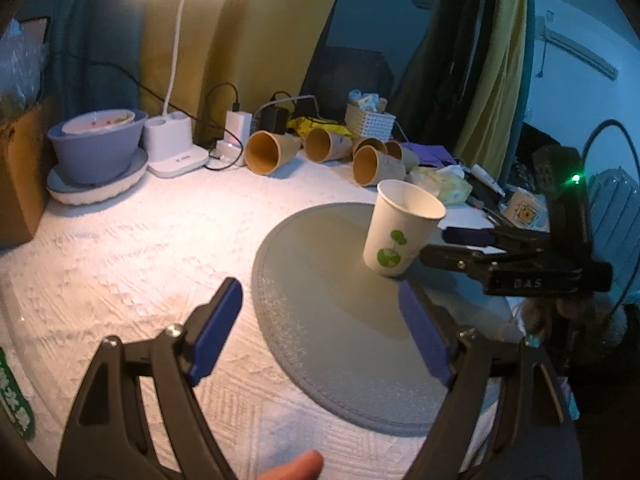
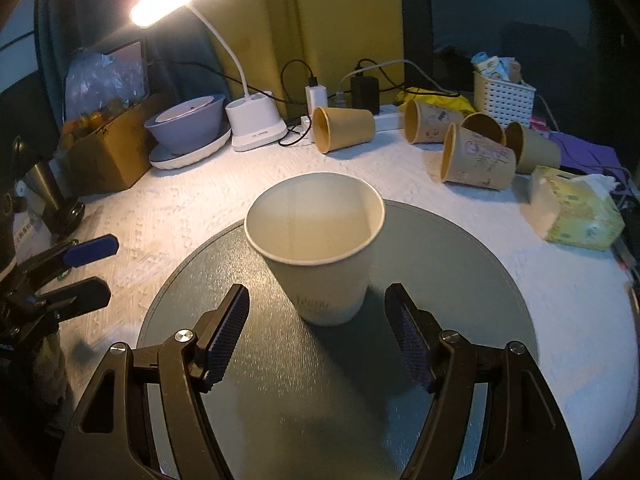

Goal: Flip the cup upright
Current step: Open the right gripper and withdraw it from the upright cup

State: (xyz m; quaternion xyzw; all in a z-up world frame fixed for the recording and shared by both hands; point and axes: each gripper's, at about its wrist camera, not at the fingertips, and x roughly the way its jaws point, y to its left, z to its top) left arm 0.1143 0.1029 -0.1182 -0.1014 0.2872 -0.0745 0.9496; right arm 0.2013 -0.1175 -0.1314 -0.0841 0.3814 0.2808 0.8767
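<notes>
On the grey mat (image 2: 460, 264), the white cup (image 2: 320, 248) stands upright between the right claw's (image 2: 316, 328) spread fingers.

"DAS" on right gripper (image 1: 448, 244)

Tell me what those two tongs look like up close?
Both are black plastic frames with silver screws at the joints. The left tongs end in smooth blue pads; the right tongs carry ridged dark-blue pads. From the left camera, the right tongs show a green light, a dark cable and faint raised lettering on the body.
</notes>
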